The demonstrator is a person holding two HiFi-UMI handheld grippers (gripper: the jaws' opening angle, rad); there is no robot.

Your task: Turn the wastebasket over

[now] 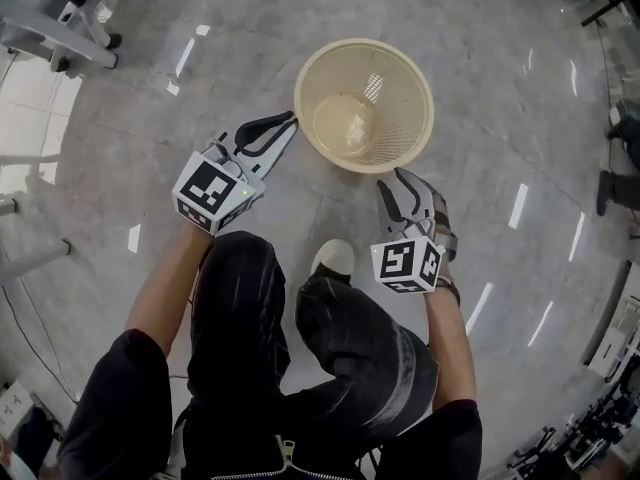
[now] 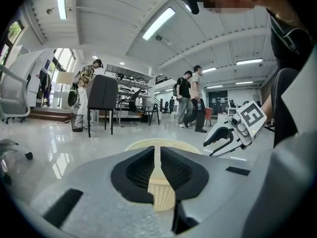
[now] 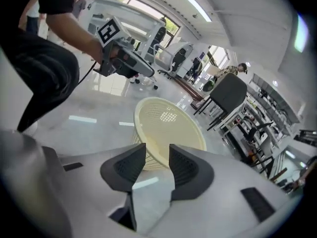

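Jaws apart on right gripper (image 1: pixel 388 178), nearly together on left gripper (image 1: pixel 292 118), both low beside the upright wastebasket (image 1: pixel 402 118).

The left gripper (image 1: pixel 288 120) points at the near rim of the wastebasket (image 1: pixel 412 66), held almost flat, with its jaws nearly together and nothing in them. The right gripper (image 1: pixel 392 181) hangs just beside the wastebasket, tipped down — jaws wide apart and empty.

Head view steeply down, both gripper views low (and close), all sharing the wastebasket (image 1: pixel 364 105).
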